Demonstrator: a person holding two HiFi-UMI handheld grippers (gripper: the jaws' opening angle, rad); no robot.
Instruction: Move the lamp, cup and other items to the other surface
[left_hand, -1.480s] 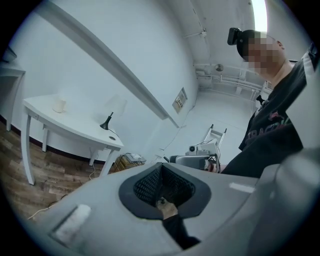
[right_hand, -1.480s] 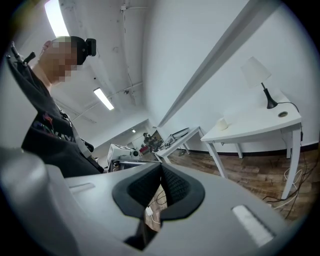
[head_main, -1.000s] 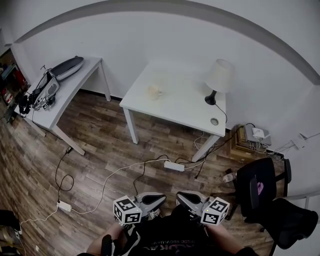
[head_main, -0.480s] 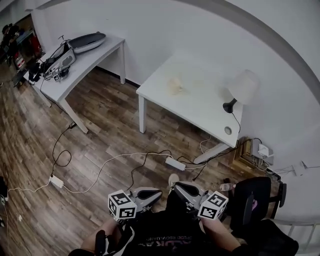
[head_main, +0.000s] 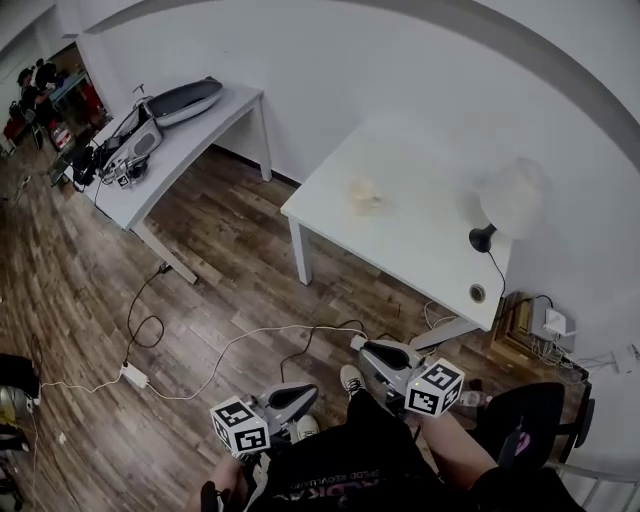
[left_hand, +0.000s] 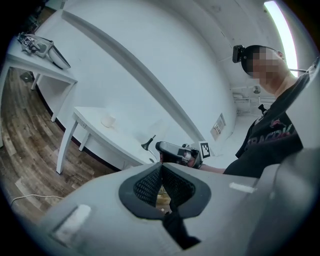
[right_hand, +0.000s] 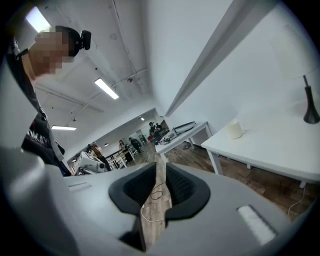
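On the white table (head_main: 420, 240) a cream cup (head_main: 365, 195) stands near the middle. A lamp (head_main: 512, 192) with a white shade and black base stands at the table's right end. The right gripper view shows the cup (right_hand: 234, 130) and the lamp's stem (right_hand: 310, 107) too. Both grippers are low at my body, well short of the table. My left gripper (head_main: 292, 396) is shut with nothing in it, pads meeting at the tips (left_hand: 161, 167). My right gripper (head_main: 380, 352) has just been opening; a narrow empty gap (right_hand: 160, 165) shows floor between its pads.
A second white table (head_main: 170, 140) at the left carries a flat grey device and cabled gear. A white cable (head_main: 250, 335) and an adapter (head_main: 135, 375) lie on the wooden floor. A black chair (head_main: 530, 415) stands at the right. People stand far off (right_hand: 122, 145).
The whole view has swung: both tables now sit further right and lower in the picture. My right gripper has moved forward ahead of the left one, which has dropped back.
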